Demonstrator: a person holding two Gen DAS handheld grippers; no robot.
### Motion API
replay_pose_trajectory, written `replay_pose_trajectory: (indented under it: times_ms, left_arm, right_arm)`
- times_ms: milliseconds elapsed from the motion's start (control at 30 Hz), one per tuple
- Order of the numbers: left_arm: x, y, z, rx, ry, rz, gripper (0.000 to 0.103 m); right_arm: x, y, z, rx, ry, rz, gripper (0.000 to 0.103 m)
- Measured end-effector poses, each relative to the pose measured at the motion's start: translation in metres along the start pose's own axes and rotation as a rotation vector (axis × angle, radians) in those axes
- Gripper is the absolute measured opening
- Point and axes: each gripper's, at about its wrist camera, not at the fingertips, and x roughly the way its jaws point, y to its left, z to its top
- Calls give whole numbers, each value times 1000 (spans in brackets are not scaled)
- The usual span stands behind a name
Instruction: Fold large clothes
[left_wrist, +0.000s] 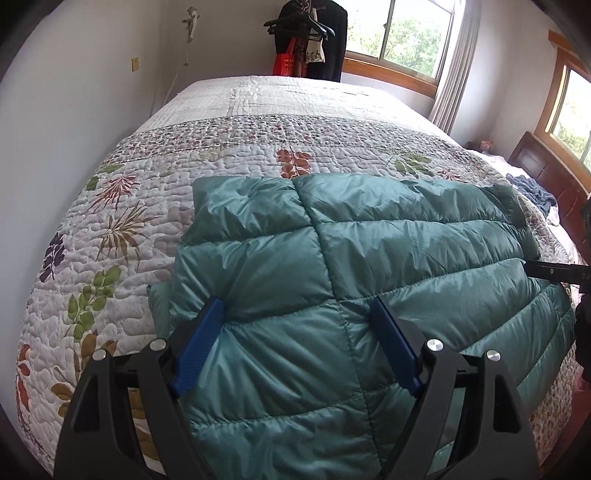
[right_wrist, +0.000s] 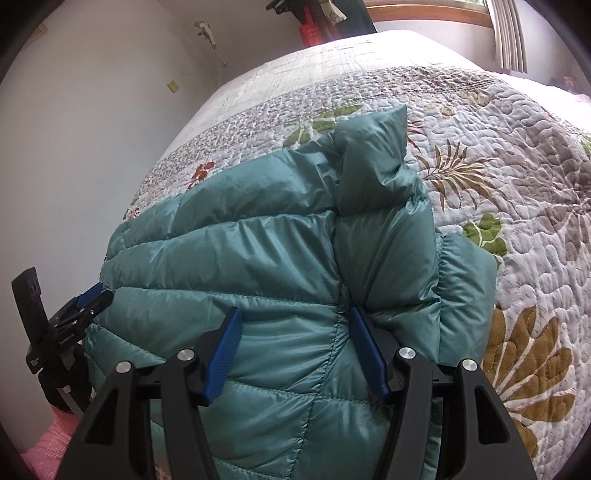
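The teal puffer jacket (left_wrist: 332, 258) lies folded on the bed (left_wrist: 258, 147). Both the left hand-held gripper (left_wrist: 295, 314) and the right hand-held gripper (right_wrist: 293, 325) are spread wide, pressing on the jacket's near edge; slick, springy padding could puff open once released.

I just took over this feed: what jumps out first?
A puffy teal jacket fills the near middle of the bed, lying on a floral quilt. Both claws, left and right, stand open with their blue fingers pressed onto its near part. A dark clothes rack stands beyond the bed's far end.

One jacket (left_wrist: 332, 258) – one quilt (left_wrist: 258, 129), two windows (left_wrist: 399, 33)
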Motion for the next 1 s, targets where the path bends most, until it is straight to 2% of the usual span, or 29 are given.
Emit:
replay_pose_trajectory:
  times_ms: [233,367,567,700,833,1000]
  left_arm:
    - [-4,-1,-2,-6,-7,3,85]
    - [-7,-2,-3,-6,-16,3,86]
    - [-10,-3,-3,-12,-24,3,87]
    - [-13,-7,-5,-10,-30,3,88]
    - [-18,-11,-7,-6,-35,-2,88]
    - [-26,-17,-10,5,-50,-14,89]
  right_arm:
    - [-13,1,2,18,-11,-1,61]
    - [-34,2,-1,19,-56,-11,63]
    - [-63,-13,-16,67,-101,-32,71]
    - [-76,-30,-27,110,-115,-43,82]
    - [-76,-45,-35,141,-92,-56,90]
    - [-61,-64,-41,184,-44,1,94]
